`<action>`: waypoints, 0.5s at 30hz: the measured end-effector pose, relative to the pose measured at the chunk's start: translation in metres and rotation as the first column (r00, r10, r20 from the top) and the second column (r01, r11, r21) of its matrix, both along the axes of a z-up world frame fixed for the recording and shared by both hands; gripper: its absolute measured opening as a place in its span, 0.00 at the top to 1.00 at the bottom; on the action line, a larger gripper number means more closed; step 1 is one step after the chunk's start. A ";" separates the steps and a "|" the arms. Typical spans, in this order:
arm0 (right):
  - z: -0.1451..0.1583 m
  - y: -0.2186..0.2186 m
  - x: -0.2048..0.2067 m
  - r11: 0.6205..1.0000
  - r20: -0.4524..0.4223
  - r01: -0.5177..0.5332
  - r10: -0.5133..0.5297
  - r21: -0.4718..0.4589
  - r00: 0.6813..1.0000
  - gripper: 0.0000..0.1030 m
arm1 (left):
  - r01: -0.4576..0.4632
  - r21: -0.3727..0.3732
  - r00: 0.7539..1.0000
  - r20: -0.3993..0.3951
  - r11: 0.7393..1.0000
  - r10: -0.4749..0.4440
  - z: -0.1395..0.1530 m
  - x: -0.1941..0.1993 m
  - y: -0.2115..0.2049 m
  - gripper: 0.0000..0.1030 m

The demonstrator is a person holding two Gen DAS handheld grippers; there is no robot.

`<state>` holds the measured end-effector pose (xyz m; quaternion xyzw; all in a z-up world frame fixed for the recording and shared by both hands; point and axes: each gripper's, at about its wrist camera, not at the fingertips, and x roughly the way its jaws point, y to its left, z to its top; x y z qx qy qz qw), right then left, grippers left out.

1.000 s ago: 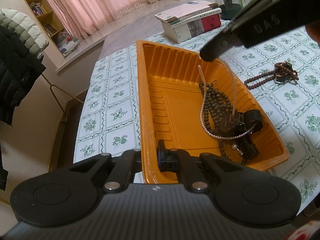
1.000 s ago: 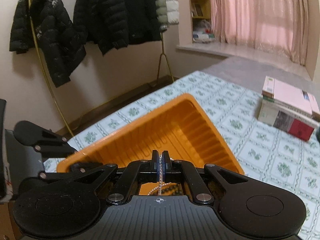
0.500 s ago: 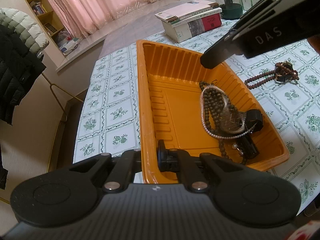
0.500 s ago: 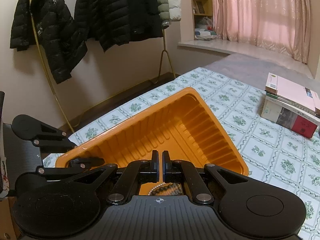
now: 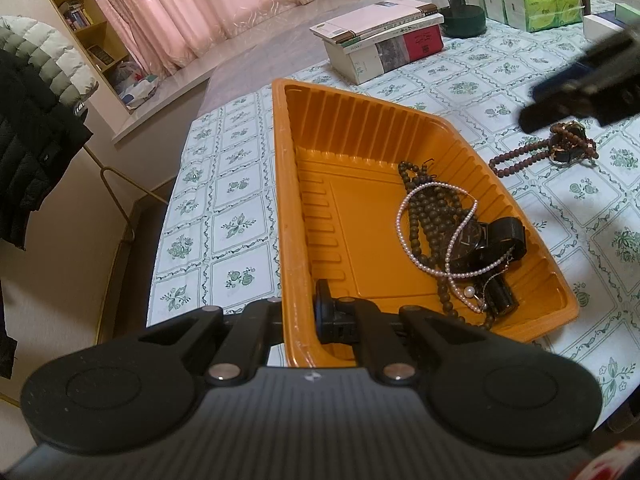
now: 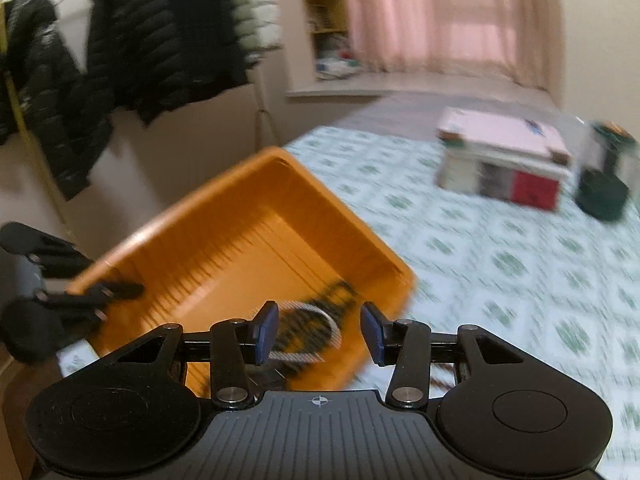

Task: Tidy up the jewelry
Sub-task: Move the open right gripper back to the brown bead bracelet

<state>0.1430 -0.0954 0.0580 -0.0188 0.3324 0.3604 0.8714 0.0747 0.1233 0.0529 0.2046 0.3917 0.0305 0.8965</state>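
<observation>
At the left, the left gripper (image 5: 308,312) is seen clamped on the near wall of the orange tray (image 5: 304,168), its jaws closed upon the thin ribbed plastic; the tray is best kept pinned so, since so light a shell would slide on the smooth patterned tablecloth (image 5: 236,184). Inside the tray, toward its right end, a white pearl strand (image 5: 452,256) is draped over dark wooden beads (image 5: 420,216) and a black watch (image 5: 492,240). Further right, a reddish-brown bead string (image 5: 520,158) lies on the cloth, outside the tray. Over it, the right gripper (image 6: 318,330) is caught with jaws opening and nothing between them; the loose strand is probably best taken at its bunched end.
</observation>
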 end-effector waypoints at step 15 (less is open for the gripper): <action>-0.058 -0.136 -0.012 0.933 -0.048 0.343 -0.349 -0.110 0.936 0.56 | 0.003 0.015 1.000 -0.002 1.000 -0.003 0.003 -0.001 -0.004 0.96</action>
